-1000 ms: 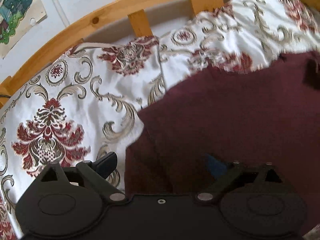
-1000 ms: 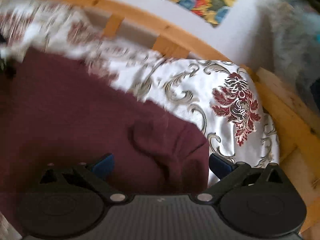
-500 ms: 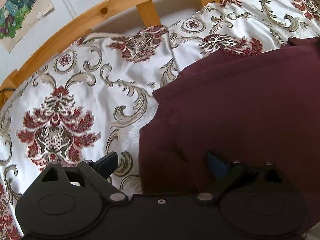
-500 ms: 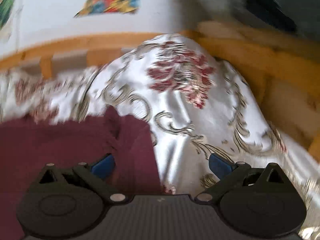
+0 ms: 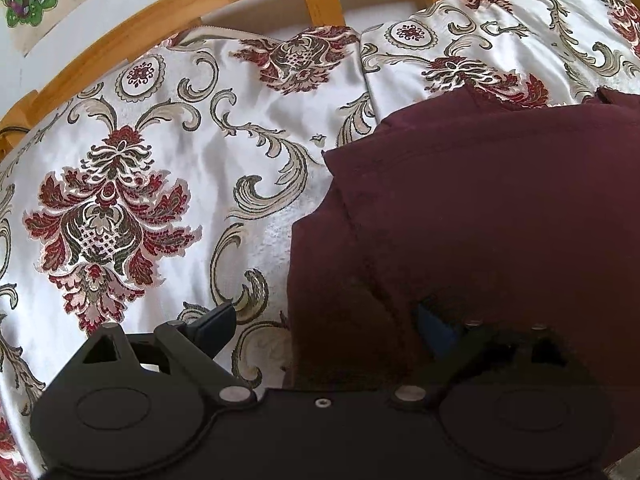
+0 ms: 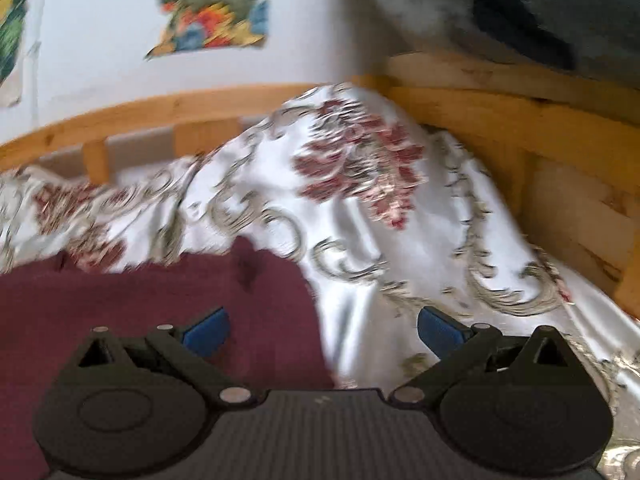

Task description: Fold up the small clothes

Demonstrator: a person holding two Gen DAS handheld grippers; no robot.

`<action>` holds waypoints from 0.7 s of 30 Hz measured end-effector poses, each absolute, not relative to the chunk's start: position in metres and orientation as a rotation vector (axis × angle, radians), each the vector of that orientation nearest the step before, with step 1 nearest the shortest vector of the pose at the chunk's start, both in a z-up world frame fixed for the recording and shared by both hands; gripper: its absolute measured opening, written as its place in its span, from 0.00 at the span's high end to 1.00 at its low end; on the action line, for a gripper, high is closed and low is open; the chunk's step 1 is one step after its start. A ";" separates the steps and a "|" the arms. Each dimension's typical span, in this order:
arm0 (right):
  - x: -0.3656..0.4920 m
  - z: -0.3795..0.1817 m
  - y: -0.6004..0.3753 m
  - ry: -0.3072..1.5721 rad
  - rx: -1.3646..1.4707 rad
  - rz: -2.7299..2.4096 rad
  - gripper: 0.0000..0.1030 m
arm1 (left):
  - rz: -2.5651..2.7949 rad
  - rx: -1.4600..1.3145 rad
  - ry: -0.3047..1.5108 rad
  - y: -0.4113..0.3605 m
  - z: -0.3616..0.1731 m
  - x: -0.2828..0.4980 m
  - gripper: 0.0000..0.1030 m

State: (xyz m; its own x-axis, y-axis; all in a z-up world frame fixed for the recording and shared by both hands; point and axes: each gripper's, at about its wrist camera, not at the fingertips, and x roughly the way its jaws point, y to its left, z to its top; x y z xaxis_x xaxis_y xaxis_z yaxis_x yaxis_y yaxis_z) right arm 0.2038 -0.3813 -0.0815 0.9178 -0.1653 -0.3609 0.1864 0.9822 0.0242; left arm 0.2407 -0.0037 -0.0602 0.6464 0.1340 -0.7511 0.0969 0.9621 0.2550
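A dark maroon garment (image 5: pixel 500 208) lies flat on a white bedspread with red and beige floral print (image 5: pixel 160 200). In the left wrist view it fills the right half, with its left edge folded in layers. My left gripper (image 5: pixel 324 320) is open over that left edge, one finger above the bedspread and the other above the cloth. In the right wrist view the garment (image 6: pixel 140 320) lies at the lower left. My right gripper (image 6: pixel 320 330) is open and straddles the garment's right edge, holding nothing.
A curved wooden bed rail (image 5: pixel 180 4) with slats runs along the far side, and also shows in the right wrist view (image 6: pixel 500 112). Colourful posters (image 6: pixel 212 4) hang on the white wall. A grey and dark object (image 6: pixel 520 20) rests beyond the rail at upper right.
The right gripper has swung right along the garment, from over its middle to its right edge. The left gripper has moved slightly, showing more of the bedspread on its left. Both stay open.
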 end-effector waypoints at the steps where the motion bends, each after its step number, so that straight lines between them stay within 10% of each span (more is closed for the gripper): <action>1: 0.207 -0.084 -0.378 0.382 0.045 -0.193 0.00 | 0.024 0.284 0.871 -0.003 -0.061 0.241 0.05; 21: 0.202 -0.093 -0.410 0.424 0.281 -0.284 0.00 | 0.019 0.062 0.874 0.022 -0.063 0.237 0.05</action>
